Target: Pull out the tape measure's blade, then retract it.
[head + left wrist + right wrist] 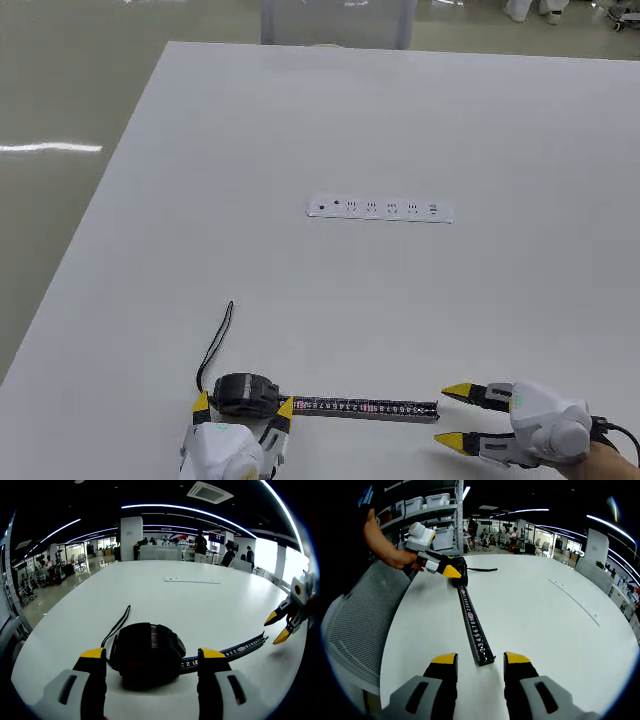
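My left gripper (151, 655) stands at the near edge of the white worktop (400, 120), toward its left edge, with the tape measure (245, 393) between its two yellow-tipped jaws. The black case sits in the gap just at the tips, one jaw on each flank. The jaws are spread about as wide as the case, and I cannot tell whether they press on it or only bracket it. In the left gripper view a narrow strip of worktop seems to show between the case and the jaw on the blade's side.

The blade (365, 407) is drawn out and lies flat on the worktop, running from the case to the right along the near edge, numbers up. Its free end stops just at my right gripper (455, 416). In the right gripper view the hooked tip lies in the gap between the two jaw tips, with bare worktop on either side of it. These jaws are clearly parted, wider than the blade, and hold nothing.

The black wrist strap (215, 345) trails from the case away from the near edge, lying loose on the worktop. A white power strip (380, 209) lies farther in toward the middle of the worktop, well apart from the tape measure and both grippers.
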The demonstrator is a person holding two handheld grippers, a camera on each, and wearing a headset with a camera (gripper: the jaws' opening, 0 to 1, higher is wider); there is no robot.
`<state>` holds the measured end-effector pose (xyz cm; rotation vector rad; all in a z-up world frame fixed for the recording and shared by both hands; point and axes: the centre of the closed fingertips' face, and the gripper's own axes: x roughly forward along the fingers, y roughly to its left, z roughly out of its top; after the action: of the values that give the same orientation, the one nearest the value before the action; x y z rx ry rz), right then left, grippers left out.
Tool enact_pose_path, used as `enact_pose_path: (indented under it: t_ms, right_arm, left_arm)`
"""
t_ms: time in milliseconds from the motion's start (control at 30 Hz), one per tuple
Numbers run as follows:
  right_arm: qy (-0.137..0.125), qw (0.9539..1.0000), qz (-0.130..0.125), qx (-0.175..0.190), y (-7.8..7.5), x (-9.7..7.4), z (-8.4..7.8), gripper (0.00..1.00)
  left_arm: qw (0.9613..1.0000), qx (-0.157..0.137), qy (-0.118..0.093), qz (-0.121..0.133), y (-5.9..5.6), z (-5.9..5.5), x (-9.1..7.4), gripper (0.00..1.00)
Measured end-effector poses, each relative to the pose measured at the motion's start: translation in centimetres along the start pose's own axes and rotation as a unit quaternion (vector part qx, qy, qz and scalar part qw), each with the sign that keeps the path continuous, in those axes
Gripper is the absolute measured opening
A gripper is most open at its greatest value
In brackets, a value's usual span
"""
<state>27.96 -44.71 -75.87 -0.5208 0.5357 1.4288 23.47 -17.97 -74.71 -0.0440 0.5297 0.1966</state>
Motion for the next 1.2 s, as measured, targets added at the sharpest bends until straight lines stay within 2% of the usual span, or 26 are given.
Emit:
enact_pose_path:
  t_ms: [200, 533, 667, 800, 1200]
  right_arm:
    - [0.008, 0.9996, 0.026, -0.003, -0.3, 1.1, -0.8, 0.29]
    - [0.012, 0.9987, 0.049, -0.005, -0.6, 1.9, -1.6, 0.22]
    - [0.013, 0.9984, 0.054, -0.009, -0.4, 2.2, -1.6, 0.21]
    - [0.013, 0.9982, 0.058, -0.012, -0.3, 2.3, -1.7, 0.15]
    - [0.017, 0.9982, 0.054, -0.019, -0.4, 2.2, -1.7, 0.13]
  left_arm:
    - [1.0000, 0.000, -0.001, 0.000, -0.1, 0.3, 0.2, 0.72]
    - [1.0000, -0.001, 0.003, -0.001, 0.1, 0.2, 0.3, 0.69]
    - [1.0000, -0.001, 0.003, -0.002, 0.1, 0.2, 0.4, 0.69]
    - [1.0000, -0.002, 0.003, -0.001, 0.2, 0.1, 0.5, 0.68]
    - [0.9999, -0.009, 0.003, 0.008, 0.2, 0.3, 0.8, 0.68]
